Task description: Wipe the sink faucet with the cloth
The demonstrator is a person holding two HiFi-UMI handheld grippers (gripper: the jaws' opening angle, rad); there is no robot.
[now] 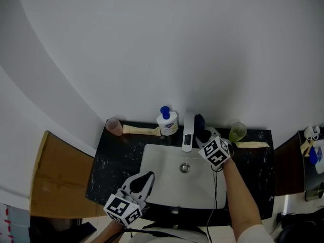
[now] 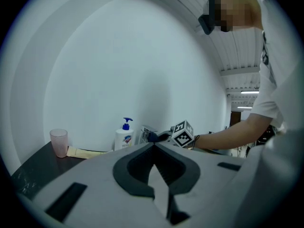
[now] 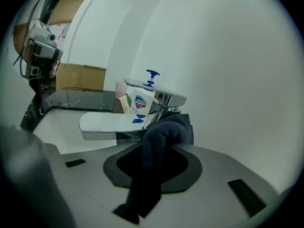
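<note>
The chrome faucet point(image 1: 188, 131) stands at the back of the white sink point(image 1: 157, 161). Its flat spout point(image 3: 111, 123) reaches left and its handle point(image 3: 159, 97) sits above. A dark blue cloth point(image 3: 164, 136) is bunched against the faucet body under the handle, with my right gripper point(image 3: 165, 127) shut on it. In the head view that right gripper point(image 1: 204, 133) is just right of the faucet, and the cloth point(image 1: 199, 121) shows beyond its tips. My left gripper point(image 1: 143, 179) hovers over the sink's front left, its jaws shut and empty. The left gripper point(image 2: 154, 145) points towards the faucet.
A white soap bottle point(image 1: 167, 121) with a blue pump stands left of the faucet, beside a tube point(image 1: 140, 130) and a pink cup point(image 1: 114, 126). A green cup point(image 1: 237, 132) and another tube point(image 1: 251, 145) sit on the right of the black counter point(image 1: 109, 161). A cardboard box point(image 1: 58, 178) lies at the left.
</note>
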